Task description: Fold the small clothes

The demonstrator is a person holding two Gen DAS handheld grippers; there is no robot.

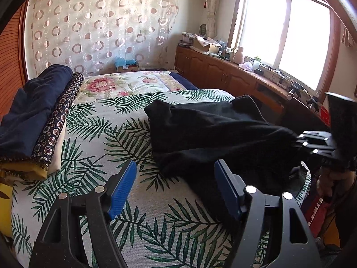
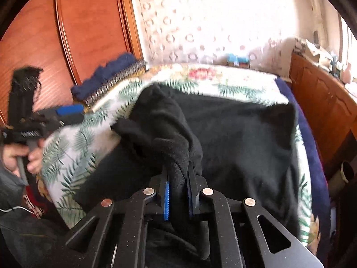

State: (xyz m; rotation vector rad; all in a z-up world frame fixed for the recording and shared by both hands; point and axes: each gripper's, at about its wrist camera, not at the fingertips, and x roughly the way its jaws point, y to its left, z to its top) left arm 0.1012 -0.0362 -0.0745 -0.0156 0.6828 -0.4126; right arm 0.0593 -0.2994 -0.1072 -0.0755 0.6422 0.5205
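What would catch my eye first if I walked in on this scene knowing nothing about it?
Probably the crumpled black knit garment sprawled across the green palm-leaf bedspread, one bunched fold pinched in the right gripper. The left gripper hangs open just above the bedspread, beside the garment's near edge. At the bed's left edge lies a stack of folded dark blue clothes.

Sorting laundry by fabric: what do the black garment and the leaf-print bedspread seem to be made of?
Black garment: soft matte knit, perhaps fleece or cotton jersey; it drapes in thick, rounded folds without shine. Leaf-print bedspread: probably woven cotton, flat and matte with a crisp print.
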